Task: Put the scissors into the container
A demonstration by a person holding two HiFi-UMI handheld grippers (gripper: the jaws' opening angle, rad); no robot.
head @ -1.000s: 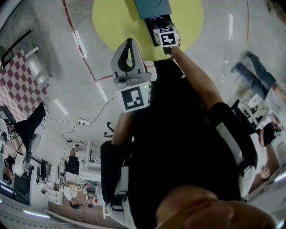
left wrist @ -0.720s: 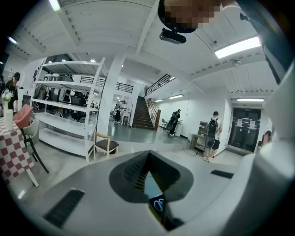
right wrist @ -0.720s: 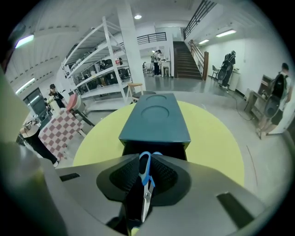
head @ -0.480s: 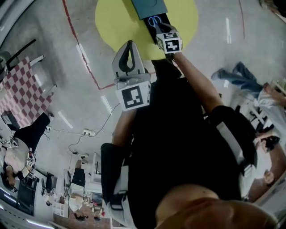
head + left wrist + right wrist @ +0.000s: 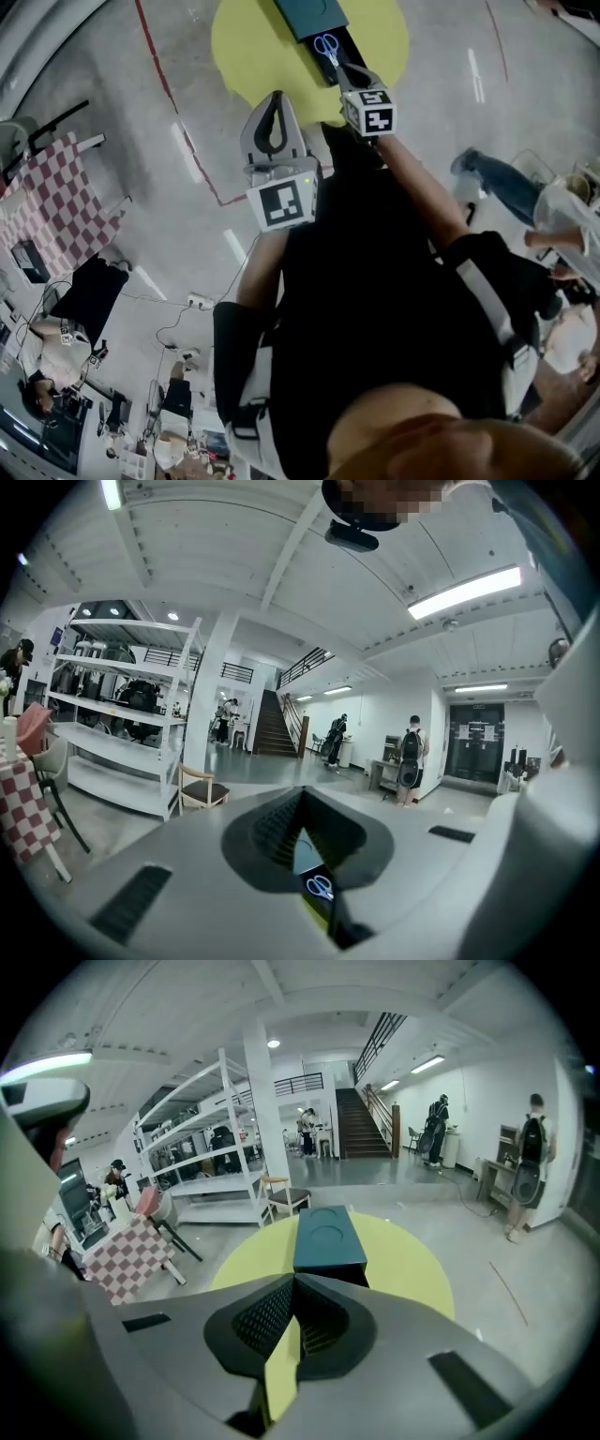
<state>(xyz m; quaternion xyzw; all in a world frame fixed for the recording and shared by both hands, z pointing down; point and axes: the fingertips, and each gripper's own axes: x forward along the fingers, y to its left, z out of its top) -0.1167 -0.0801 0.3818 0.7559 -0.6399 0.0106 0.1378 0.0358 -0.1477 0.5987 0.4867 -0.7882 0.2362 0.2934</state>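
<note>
Head view: the left gripper is held above the floor, off the near edge of the round yellow surface, its fingers meeting at the tips around an empty loop. The scissors lie flat on a black strip that runs from the dark teal container toward the surface's near edge. The right gripper points at them, its tips just short of the scissors and apart from them.

Left gripper view: the fingers are closed at the tips and hold nothing. Through the slit behind the tips the scissors show small, with pale blue loop handles.

Right gripper view: the fingers are likewise closed and empty. The container, a long box with two round recesses in its top, stands just beyond the tips on the yellow surface. The scissors are not seen in this view.
</note>
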